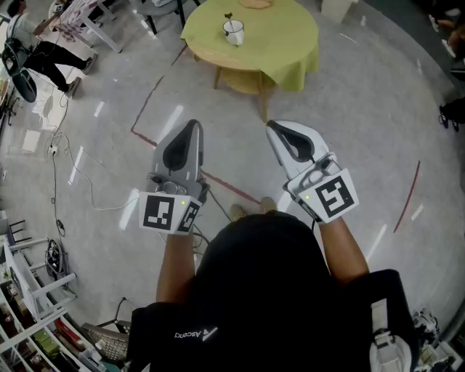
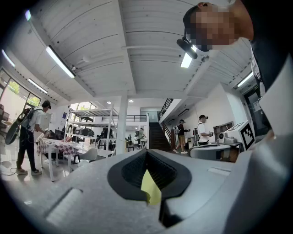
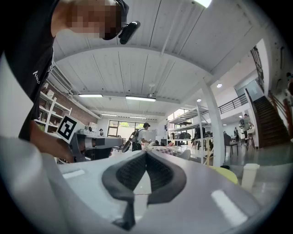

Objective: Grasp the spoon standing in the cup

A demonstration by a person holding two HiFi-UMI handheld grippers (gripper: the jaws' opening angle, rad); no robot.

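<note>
Small white cup with a dark rim (image 1: 234, 33) sits on the round tabletop under a yellow-green cloth (image 1: 287, 43), left of the middle and back from the near edge. Thin dark spoon (image 1: 228, 17) stands in the cup; only its upper end shows above the rim, too small to tell more.

Left gripper (image 1: 194, 128): tongs pressed together, pinching nothing; a sliver of yellow-green shows behind the pads. Right gripper (image 1: 274, 128): tongs likewise pressed together, empty. The two are held side by side over the floor, tips toward the table, well apart from cup and spoon.

Pale grey polished floor (image 1: 363, 109), glossy, marked with red tape lines (image 1: 149, 105); a white cable (image 1: 83, 178) trails at the left. Large open hall: white ribbed ceiling (image 2: 137, 45) with strip lights, metal racking (image 2: 87, 119), a dark staircase (image 2: 155, 135), people standing in the background.
</note>
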